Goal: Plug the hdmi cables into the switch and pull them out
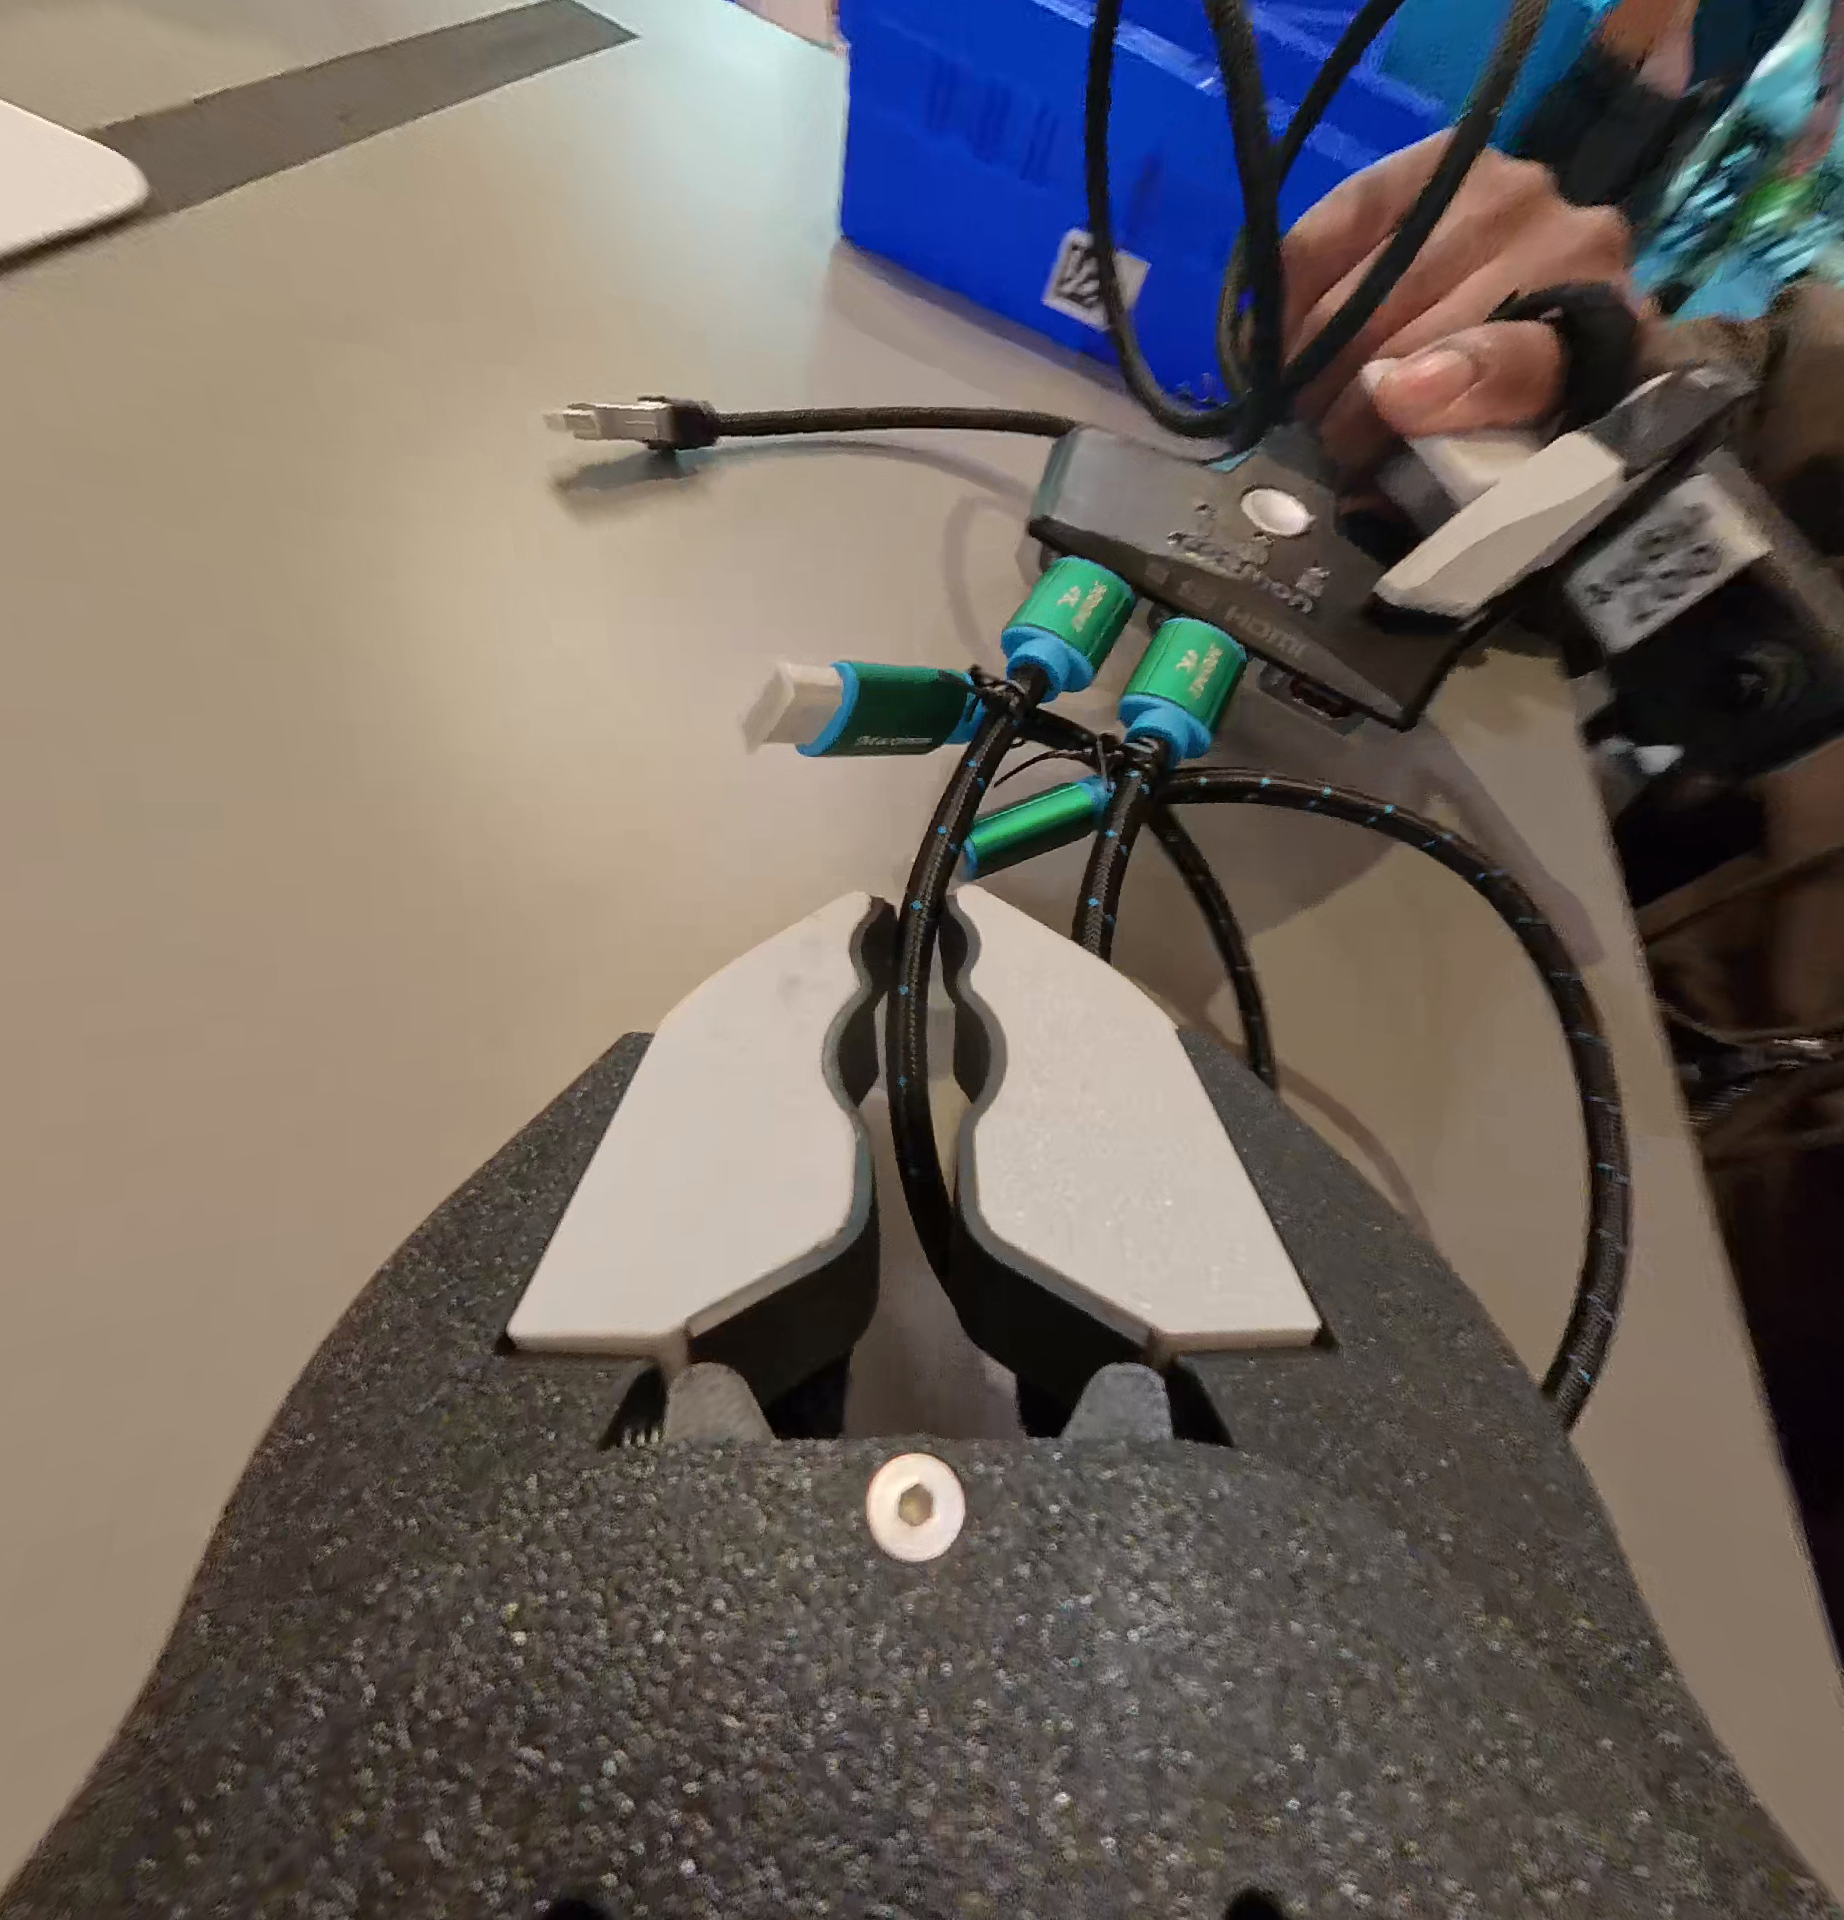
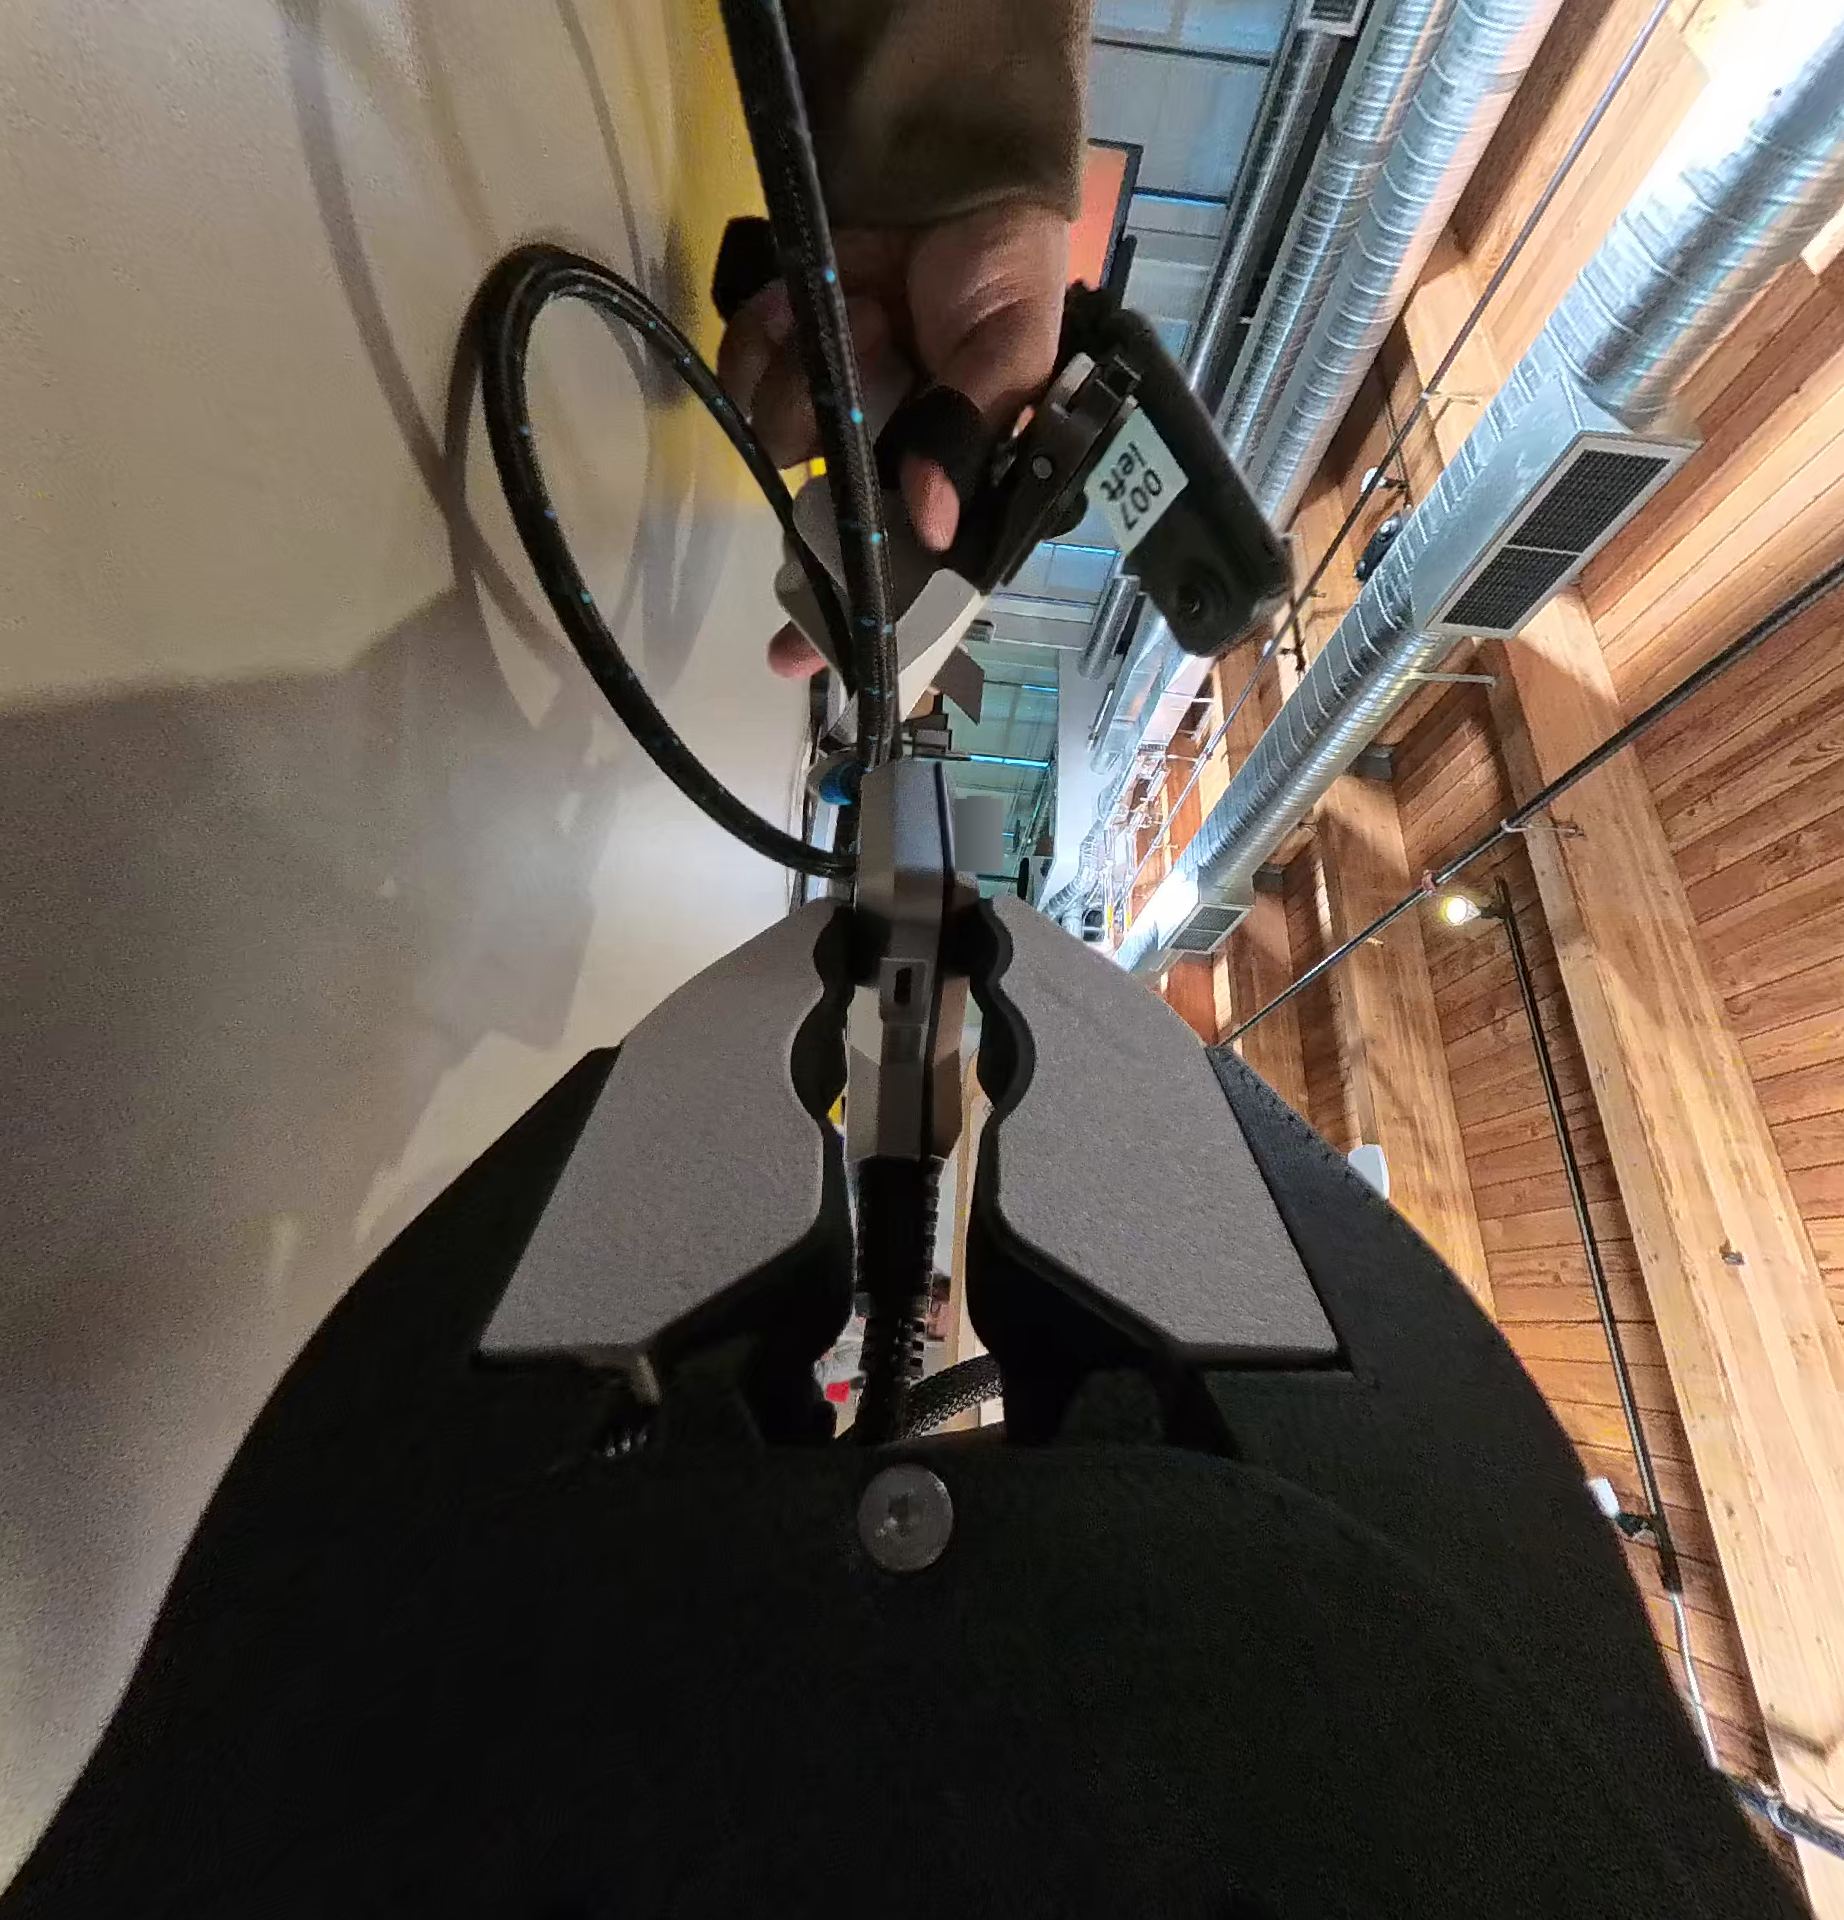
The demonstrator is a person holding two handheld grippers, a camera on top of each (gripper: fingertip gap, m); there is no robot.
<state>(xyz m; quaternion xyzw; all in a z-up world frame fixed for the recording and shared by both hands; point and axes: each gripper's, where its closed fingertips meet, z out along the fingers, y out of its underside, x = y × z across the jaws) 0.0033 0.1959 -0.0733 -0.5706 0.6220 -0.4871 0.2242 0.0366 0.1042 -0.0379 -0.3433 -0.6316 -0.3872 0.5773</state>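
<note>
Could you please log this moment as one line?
left gripper: shut on braided cable | right gripper: shut on switch box | green plugs: inserted

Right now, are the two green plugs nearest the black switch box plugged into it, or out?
In. Both green plugs have their metal tips hidden inside the black switch box; a third hangs free.

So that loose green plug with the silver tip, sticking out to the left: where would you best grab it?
Probably on the green sleeve of the loose plug, across its flat faces, coming from the left over the bare table. The silver tip is short and smooth, and on the right a crowd of braided cables and plugged-in connectors blocks the way.
</note>
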